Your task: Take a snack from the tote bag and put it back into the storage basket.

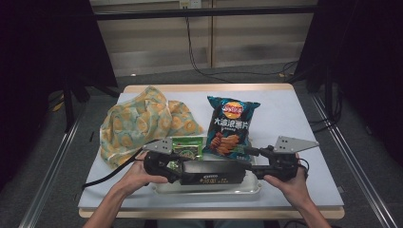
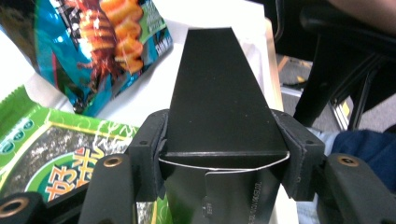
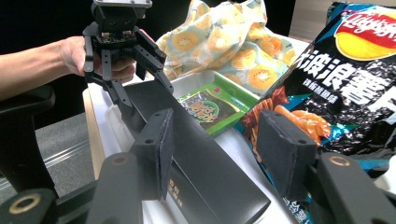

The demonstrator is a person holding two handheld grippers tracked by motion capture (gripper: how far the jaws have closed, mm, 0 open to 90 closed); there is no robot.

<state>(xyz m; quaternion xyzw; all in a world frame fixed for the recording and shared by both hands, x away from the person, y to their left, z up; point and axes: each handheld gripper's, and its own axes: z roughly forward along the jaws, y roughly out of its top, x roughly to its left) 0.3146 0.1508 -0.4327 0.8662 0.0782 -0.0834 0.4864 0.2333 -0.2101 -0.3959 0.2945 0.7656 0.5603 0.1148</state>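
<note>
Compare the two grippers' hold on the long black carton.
The left gripper has its fingers clamped on one end of the long black cardboard carton. The right gripper stands open, with a gap between the other end and its right finger. Both point inward over the clear plastic tray.

Lab recording bay, black curtains, trailing cables
</note>
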